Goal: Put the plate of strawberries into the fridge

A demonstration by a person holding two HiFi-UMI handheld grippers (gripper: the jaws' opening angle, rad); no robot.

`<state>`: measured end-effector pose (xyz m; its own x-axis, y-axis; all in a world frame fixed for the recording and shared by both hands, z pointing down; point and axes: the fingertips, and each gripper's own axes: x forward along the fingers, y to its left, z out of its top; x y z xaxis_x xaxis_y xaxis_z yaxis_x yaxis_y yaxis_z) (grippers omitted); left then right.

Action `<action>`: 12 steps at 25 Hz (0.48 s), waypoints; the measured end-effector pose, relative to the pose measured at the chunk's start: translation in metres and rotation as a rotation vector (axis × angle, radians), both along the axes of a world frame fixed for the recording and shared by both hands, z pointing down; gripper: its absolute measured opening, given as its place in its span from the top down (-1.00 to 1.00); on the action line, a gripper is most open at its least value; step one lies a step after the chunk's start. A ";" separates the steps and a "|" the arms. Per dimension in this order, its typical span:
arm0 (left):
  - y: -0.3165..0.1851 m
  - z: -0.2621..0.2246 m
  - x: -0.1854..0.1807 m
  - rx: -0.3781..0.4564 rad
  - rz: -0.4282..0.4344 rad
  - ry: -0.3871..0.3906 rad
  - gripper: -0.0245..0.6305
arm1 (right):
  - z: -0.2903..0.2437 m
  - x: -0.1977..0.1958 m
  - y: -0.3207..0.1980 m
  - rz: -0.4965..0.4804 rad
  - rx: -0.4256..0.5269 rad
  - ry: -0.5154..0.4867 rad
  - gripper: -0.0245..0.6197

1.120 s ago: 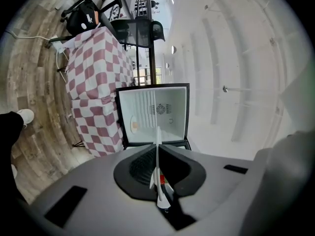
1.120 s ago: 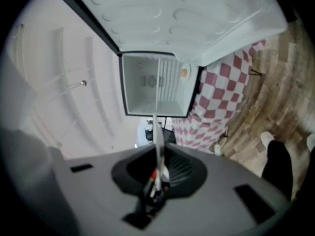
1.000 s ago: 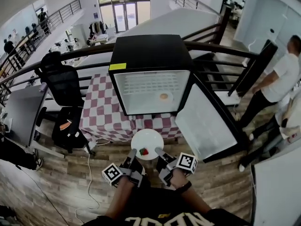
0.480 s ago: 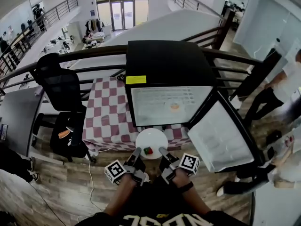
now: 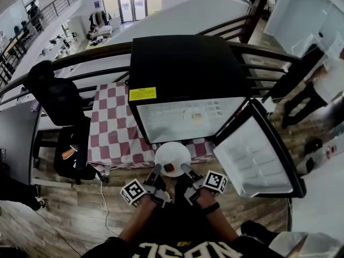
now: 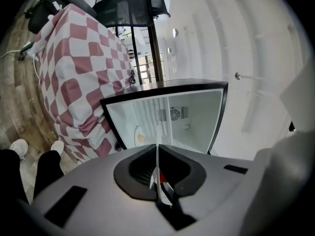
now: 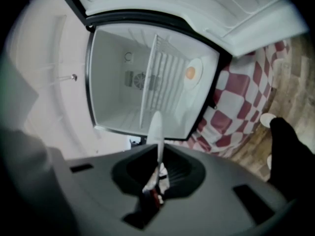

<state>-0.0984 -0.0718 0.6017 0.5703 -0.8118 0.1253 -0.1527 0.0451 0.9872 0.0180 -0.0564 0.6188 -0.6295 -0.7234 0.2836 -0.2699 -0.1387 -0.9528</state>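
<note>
A white plate [image 5: 172,156] with a red strawberry [image 5: 169,168] on it hangs in front of the open black fridge [image 5: 180,63], just below its lit inside [image 5: 177,120]. My left gripper [image 5: 156,174] is shut on the plate's near left rim. My right gripper [image 5: 185,172] is shut on the near right rim. In the left gripper view the plate [image 6: 157,161] stands edge-on between the pads of the left gripper [image 6: 158,176], with the strawberry [image 6: 163,179] beside it. The right gripper view shows the plate [image 7: 156,129] the same way in the right gripper [image 7: 157,171].
The fridge door [image 5: 258,152] stands open to the right. A wire shelf [image 7: 165,77] inside carries a small plate with an orange item [image 7: 190,73]. The fridge sits on a table with a red-and-white checked cloth [image 5: 113,125]. A black chair [image 5: 56,98] is at left, a person [image 5: 322,74] at right.
The plate has been carried closer to the fridge opening, with both grippers still holding it. The person at the right has shifted.
</note>
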 end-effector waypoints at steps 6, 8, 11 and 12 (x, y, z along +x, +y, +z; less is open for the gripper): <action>-0.035 0.025 0.014 -0.047 -0.001 -0.092 0.83 | 0.025 0.011 -0.039 -0.062 -0.001 0.021 0.81; -0.043 0.033 0.019 -0.048 0.005 -0.135 0.83 | 0.033 0.014 -0.052 -0.078 0.001 0.018 0.81; -0.057 0.047 0.023 -0.066 -0.001 -0.167 0.83 | 0.044 0.017 -0.071 -0.097 -0.014 0.038 0.81; -0.063 0.052 0.024 -0.073 -0.004 -0.172 0.83 | 0.048 0.018 -0.077 -0.101 -0.023 0.041 0.81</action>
